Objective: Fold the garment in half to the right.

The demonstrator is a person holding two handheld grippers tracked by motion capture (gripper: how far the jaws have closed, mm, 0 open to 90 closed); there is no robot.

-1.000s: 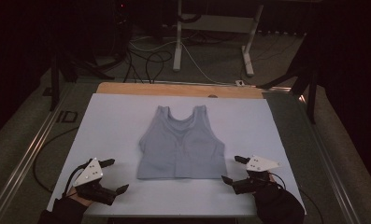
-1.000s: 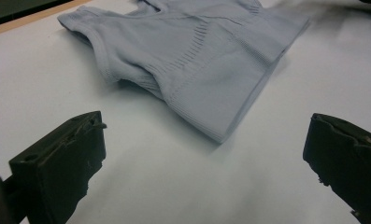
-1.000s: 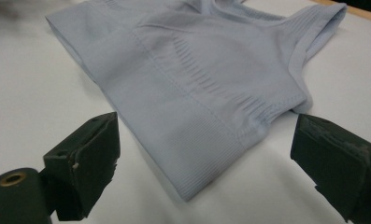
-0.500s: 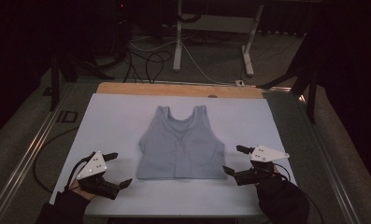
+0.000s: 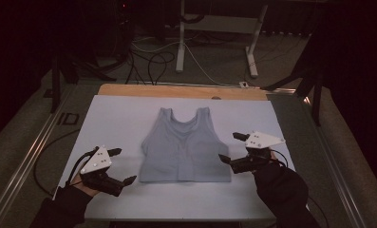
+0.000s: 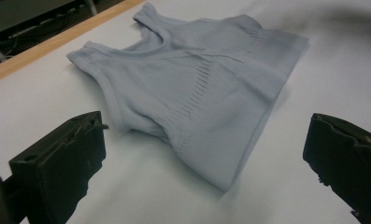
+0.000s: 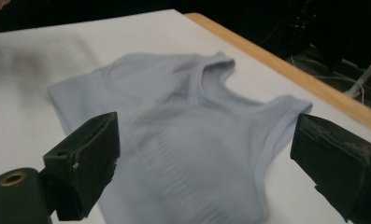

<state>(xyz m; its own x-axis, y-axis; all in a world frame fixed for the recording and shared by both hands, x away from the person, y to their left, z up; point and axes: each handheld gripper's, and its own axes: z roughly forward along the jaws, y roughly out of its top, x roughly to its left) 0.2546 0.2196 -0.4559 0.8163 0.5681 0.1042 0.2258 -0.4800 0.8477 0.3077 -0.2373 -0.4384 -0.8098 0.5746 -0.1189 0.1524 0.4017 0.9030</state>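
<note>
A pale grey-blue sleeveless top (image 5: 183, 147) lies flat in the middle of the white table cover (image 5: 115, 118), straps toward the far side. My left gripper (image 5: 122, 166) stands open just left of the top's near-left hem corner, not touching it. My right gripper (image 5: 229, 147) is open beside the top's right edge, its lower jaw close to the cloth. In the left gripper view the top (image 6: 197, 88) lies ahead between the two black fingers (image 6: 61, 168). In the right gripper view the top (image 7: 174, 135) lies between the wide-apart fingers (image 7: 87, 158), with nothing held.
A wooden table edge (image 5: 176, 90) runs along the far side of the cover. Beyond it, white stand legs (image 5: 181, 42) and cables (image 5: 153, 61) lie on the dark floor. Metal rails (image 5: 29, 156) flank the table on both sides.
Both grippers have moved away from the near edge and inward toward the top. The right one has come closest, up to the top's right side. The top has not moved.
</note>
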